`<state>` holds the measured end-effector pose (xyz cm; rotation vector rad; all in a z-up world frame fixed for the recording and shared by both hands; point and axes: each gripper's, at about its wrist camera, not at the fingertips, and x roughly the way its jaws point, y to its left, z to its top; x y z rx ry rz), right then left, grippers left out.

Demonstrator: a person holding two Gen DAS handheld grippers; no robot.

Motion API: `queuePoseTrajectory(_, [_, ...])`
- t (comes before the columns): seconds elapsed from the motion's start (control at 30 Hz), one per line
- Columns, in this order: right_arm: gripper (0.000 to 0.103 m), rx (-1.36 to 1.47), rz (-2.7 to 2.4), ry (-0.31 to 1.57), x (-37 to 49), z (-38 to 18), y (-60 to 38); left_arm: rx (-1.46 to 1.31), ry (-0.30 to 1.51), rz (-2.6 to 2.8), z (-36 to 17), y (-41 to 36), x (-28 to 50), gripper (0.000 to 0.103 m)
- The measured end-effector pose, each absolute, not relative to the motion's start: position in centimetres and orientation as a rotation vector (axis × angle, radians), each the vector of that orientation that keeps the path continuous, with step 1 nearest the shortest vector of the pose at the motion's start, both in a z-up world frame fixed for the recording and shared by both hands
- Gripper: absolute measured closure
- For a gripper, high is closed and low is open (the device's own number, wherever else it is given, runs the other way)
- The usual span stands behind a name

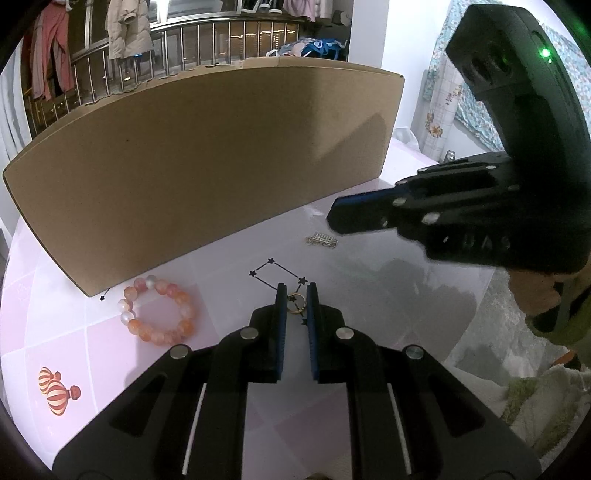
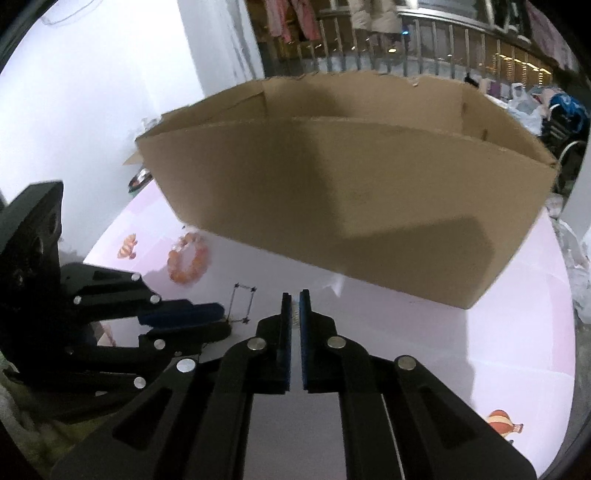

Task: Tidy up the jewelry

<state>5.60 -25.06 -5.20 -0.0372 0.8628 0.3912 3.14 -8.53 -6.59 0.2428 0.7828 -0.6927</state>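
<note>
A small gold ring (image 1: pixel 296 303) lies on the pink table between the fingertips of my left gripper (image 1: pixel 296 295), whose jaws stand narrowly apart on either side of it. A pink-and-orange bead bracelet (image 1: pixel 158 314) lies to the left; it also shows in the right wrist view (image 2: pixel 187 258). A small silver chain piece (image 1: pixel 322 239) lies farther back, under my right gripper (image 1: pixel 334 218). In the right wrist view my right gripper (image 2: pixel 294 295) has its jaws almost together above the silver piece (image 2: pixel 295 313), seen in the gap. An open cardboard box (image 1: pixel 207 162) stands behind.
The box (image 2: pixel 351 206) spans the back of the table, open at the top. A star-and-line drawing (image 1: pixel 277 275) marks the table. Balloon pictures (image 1: pixel 55 391) decorate the cloth. A railing with hanging clothes (image 1: pixel 125 29) is behind. A fuzzy cloth (image 1: pixel 546 398) lies at the right edge.
</note>
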Motion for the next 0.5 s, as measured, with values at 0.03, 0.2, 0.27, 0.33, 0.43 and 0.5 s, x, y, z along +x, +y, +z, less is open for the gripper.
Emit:
queuePoseTrajectory(0.03, [0.081,-0.058,0.389,0.867,5.7,-5.4,-24.7,0.242,0.783,-0.693,-6.6,-8.5,3.1,0.094])
queuePoseTrajectory(0.2, [0.080,-0.142,0.387,0.883,6.3,-6.5,-23.4,0.241,0.782,-0.693,-6.6,-8.5,3.1,0.094])
queuePoseTrajectory(0.27, [0.081,-0.166,0.386,0.883,6.4,-6.4,-23.0,0.240,0.782,-0.693,-6.6,-8.5,3.1,0.094])
queuePoseTrajectory(0.33, [0.092,-0.158,0.391,0.891,6.7,-6.3,-23.1,0.238,0.782,-0.692,-6.5,-8.6,3.1,0.094])
queuePoseTrajectory(0.43, [0.099,-0.123,0.390,0.901,7.1,-6.1,-23.5,0.235,0.781,-0.692,-6.5,-8.6,3.0,0.094])
queuePoseTrajectory(0.5, [0.101,-0.081,0.397,0.897,7.1,-5.9,-24.2,0.234,0.779,-0.692,-6.4,-8.6,2.9,0.094])
